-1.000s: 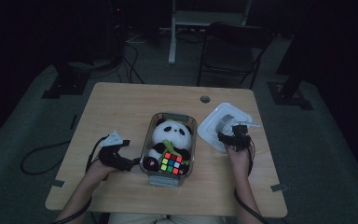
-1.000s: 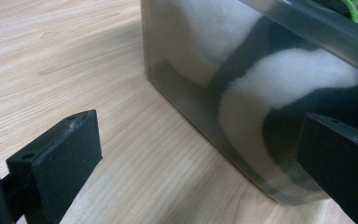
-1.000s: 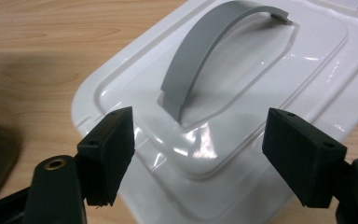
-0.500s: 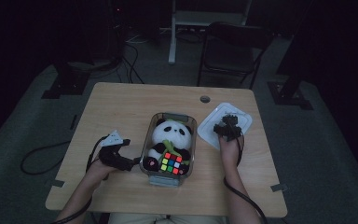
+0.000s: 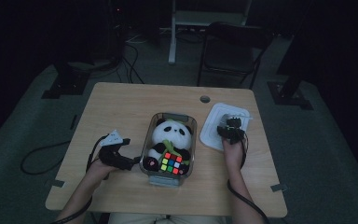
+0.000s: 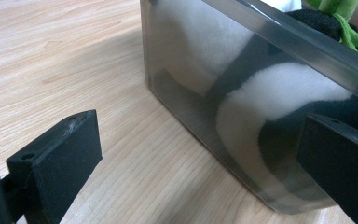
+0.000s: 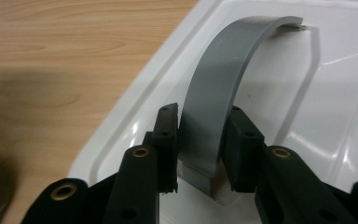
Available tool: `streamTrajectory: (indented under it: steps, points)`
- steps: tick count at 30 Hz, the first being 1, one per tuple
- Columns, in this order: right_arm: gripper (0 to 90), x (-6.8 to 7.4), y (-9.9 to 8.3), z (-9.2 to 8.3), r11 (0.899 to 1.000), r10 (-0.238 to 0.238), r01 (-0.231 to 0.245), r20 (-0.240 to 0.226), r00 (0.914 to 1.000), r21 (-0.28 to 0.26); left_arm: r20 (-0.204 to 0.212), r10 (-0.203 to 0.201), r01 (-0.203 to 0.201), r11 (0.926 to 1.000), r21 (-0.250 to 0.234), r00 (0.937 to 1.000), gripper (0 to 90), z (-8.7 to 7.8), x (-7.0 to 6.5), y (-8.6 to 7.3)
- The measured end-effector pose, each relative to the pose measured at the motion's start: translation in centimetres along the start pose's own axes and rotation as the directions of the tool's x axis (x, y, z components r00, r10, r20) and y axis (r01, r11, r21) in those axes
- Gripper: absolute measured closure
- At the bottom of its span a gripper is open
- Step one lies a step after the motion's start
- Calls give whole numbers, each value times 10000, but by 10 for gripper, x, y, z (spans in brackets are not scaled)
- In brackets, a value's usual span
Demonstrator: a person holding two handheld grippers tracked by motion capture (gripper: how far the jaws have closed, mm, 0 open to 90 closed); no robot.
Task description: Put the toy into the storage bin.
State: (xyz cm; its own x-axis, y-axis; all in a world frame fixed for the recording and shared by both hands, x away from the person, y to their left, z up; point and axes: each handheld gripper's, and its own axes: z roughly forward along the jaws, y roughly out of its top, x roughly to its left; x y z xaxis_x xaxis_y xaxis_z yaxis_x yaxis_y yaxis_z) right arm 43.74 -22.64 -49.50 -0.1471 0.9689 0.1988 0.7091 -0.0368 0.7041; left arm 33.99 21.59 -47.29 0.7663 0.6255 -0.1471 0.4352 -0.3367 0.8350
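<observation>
Lid (image 5: 214, 128) handle (image 7: 223, 88) being clamped by right gripper (image 7: 200, 149), jaws just closing; left gripper (image 6: 205, 154) being held wide at bin's (image 5: 148, 140) 9 o'clock.

Dark chair (image 5: 233, 51) and floor cables (image 5: 135, 51) behind the table, small hole (image 5: 205, 99) near its far edge

White lid (image 5: 214, 130), grey handle (image 7: 223, 79); black-white panda (image 5: 168, 137).

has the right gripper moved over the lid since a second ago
Yes: the right gripper has edged up the white lid onto its grey handle, jaws just closing around it.
</observation>
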Motion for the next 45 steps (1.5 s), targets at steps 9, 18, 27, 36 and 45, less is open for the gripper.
streamTrajectory:
  steps: [9, 18, 27, 36, 45]
  points:
    - [712, -12, -18, -26, 9961, -703, 776, -1562, 9852, 413, 43, 58, -59, 10000, 20, 10000, 11, 3, -2, 0]
    - [616, -30, -37, -33, 9941, -820, 922, -1607, 9836, 570, -25, 57, -57, 10000, -50, 10000, 11, 3, -3, 1]
    - [448, -19, -50, -39, 9964, -845, 845, -575, 9948, -24, -93, 41, -42, 9999, -107, 9999, 11, 3, -4, 0]
    - [437, -7, -45, -31, 9928, -1195, 1195, -42, 9928, -114, 77, 270, -271, 9996, 66, 9996, 11, 7, -8, -1]
    - [459, -6, -36, -22, 9933, -1152, 1145, 559, 9918, 161, 42, 322, -322, 9995, 69, 9995, 11, 6, -9, -1]
